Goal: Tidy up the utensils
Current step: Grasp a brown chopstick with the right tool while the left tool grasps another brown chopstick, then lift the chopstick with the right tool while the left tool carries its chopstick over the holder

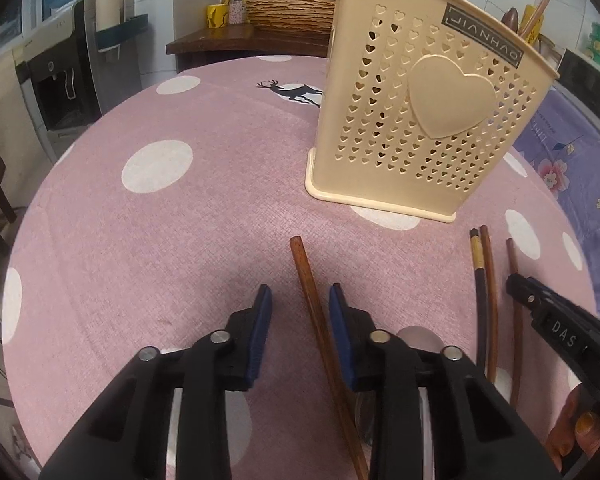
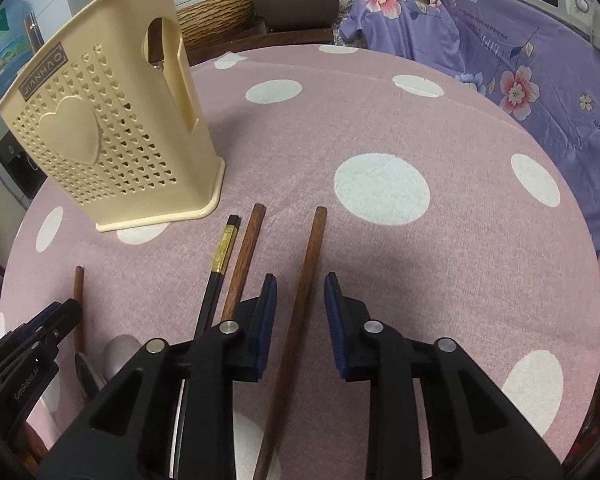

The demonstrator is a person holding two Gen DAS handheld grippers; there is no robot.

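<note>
On the pink polka-dot tablecloth, each gripper is straddling its own chopstick. The left gripper is sitting spread around a brown chopstick that's running from about 6 to 12 o'clock, nearly along the fingers, leaning toward the right pad, no pinch that I can see. Same deal for the right gripper: jaws apart, another brown chopstick lying lengthwise in the gap, tip pointing to 12. Two more sticks are lying at its 11 o'clock. The beige utensil holder is standing upright at 1 o'clock from the left gripper, 10 o'clock from the right, so I'm guessing both are closing next.
</note>
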